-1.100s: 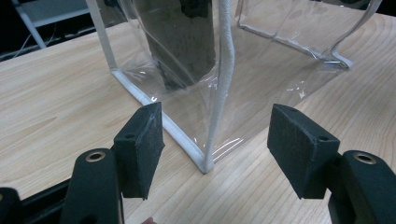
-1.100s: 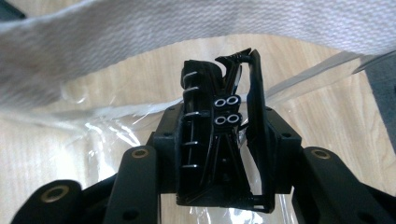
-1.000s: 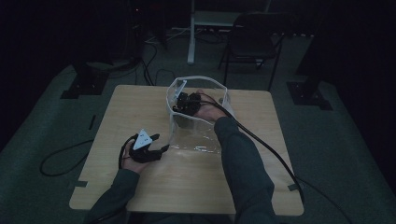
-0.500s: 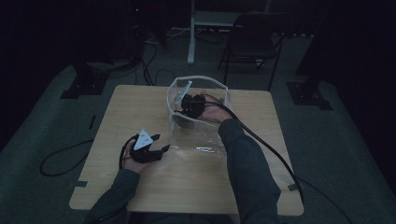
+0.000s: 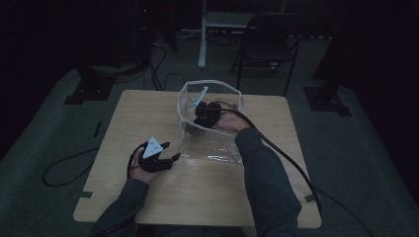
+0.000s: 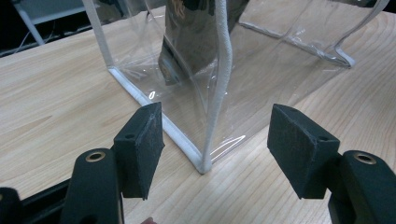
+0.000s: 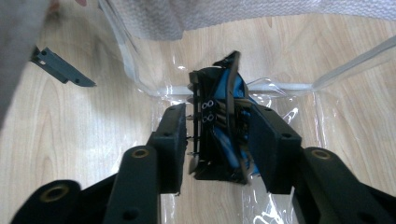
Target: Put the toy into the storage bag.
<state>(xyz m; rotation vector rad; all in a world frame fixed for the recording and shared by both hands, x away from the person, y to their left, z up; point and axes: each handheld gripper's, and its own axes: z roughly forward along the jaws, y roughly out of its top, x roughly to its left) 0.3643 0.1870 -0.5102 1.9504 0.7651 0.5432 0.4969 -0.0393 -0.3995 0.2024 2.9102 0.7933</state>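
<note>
Jaws of right gripper closing on black-and-blue part at frame centre inside clear bag, suggesting placement underway, left gripper waiting agape and empty beside bag corner.

A clear plastic bag with white piping stands open-topped on the far half of the wooden table, one see-through side spread flat toward the near edge. Inside it sits a black part with blue inner pieces, stood on edge, down near the bag's bottom seam.
</note>
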